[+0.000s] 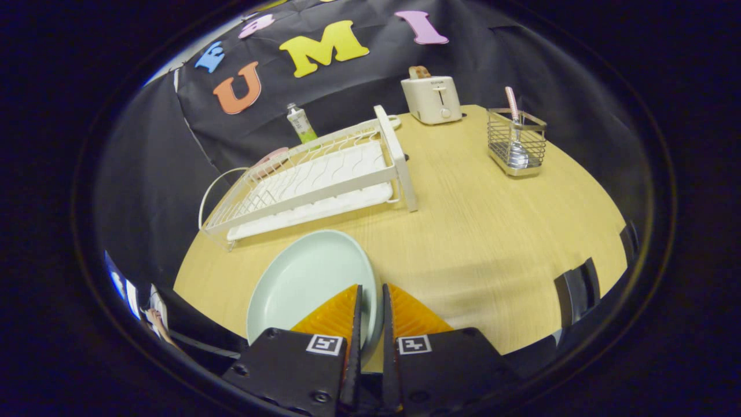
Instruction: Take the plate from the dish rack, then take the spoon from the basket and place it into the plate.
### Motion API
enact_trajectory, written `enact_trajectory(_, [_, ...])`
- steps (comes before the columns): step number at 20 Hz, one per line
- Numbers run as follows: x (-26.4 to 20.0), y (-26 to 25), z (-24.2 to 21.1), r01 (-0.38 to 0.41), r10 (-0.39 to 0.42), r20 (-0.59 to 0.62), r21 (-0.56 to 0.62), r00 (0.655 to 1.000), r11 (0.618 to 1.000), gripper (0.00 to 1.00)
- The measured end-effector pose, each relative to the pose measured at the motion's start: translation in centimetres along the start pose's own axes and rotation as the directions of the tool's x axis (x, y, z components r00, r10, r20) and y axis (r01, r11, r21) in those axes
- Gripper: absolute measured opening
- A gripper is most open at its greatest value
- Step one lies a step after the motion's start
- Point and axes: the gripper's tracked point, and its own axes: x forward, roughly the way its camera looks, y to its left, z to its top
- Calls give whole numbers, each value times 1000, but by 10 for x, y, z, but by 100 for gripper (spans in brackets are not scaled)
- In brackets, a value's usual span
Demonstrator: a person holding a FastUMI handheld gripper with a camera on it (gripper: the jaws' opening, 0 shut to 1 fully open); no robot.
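Where the wooden table [498, 231] meets the booth wall, a white wire dish rack [315, 179] lies with its tray slanting toward the fingers, its slots bare. Behind its far rim something pink [271, 157] peeks out, too hidden to identify. A small tube [301, 123] with a white cap and green lower half stands just behind the rack; its label print is too small to make out.

Nearer, the pale green plate [307, 284] rests on the table just in front of the rack. The gripper [371, 295] pinches the plate's right rim, one finger over the inside, the other outside, the jaws nearly pressed together with only the rim's thickness between them. Each finger carries a square black-and-white marker [324, 344] at its base.

Further right, at the table's far edge, a cream toaster [432, 98] holds a slice of bread [419, 72] in its slot; a short dark word sits on its front, but it is unreadable. Right of it stands a wire basket [517, 142] on a metal base, holding the spoon [514, 130], bowl down, pink handle rising above the rim. Dark chair backs [579, 292] show past the table's near right edge.
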Motion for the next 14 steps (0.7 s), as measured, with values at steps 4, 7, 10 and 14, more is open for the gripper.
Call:
enact_trajectory(4, [7,-4,-1,-30,30,5,3,1000,1000,22])
enact_trajectory(7, [11,-5,0,-51,51,4,21,999,999,23])
enact_trajectory(10, [12,-23,4,1,-2,26,21,1000,1000,24])
enact_trajectory(14, [2,-26,21,-55,50,76,76,996,996,33])
